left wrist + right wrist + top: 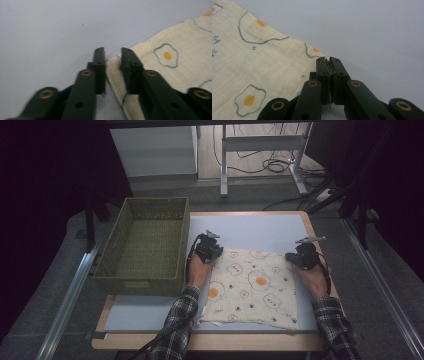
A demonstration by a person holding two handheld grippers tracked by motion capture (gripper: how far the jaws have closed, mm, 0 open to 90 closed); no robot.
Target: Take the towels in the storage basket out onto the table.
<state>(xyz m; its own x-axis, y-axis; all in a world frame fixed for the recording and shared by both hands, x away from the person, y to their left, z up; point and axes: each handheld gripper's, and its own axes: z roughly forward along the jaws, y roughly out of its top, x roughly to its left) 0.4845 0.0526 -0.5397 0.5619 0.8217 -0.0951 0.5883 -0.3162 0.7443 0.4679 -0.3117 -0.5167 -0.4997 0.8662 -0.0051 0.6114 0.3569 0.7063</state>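
Green basket (pixel 142 245) empty beside cloth (pixel 252 287); L gripper (pixel 208 251) & R gripper (pixel 301 256) each clamp a far corner.

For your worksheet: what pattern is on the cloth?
Fried eggs on cream cloth, clearest in the high view.

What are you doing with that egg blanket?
A person holds a gripper in each hand at the table. The left gripper and the right gripper are at the two far corners of the cream cloth with fried-egg pictures. The right one is pinched shut on its corner; the left one has its corner between its jaws. The cloth lies flat, beside a green basket.
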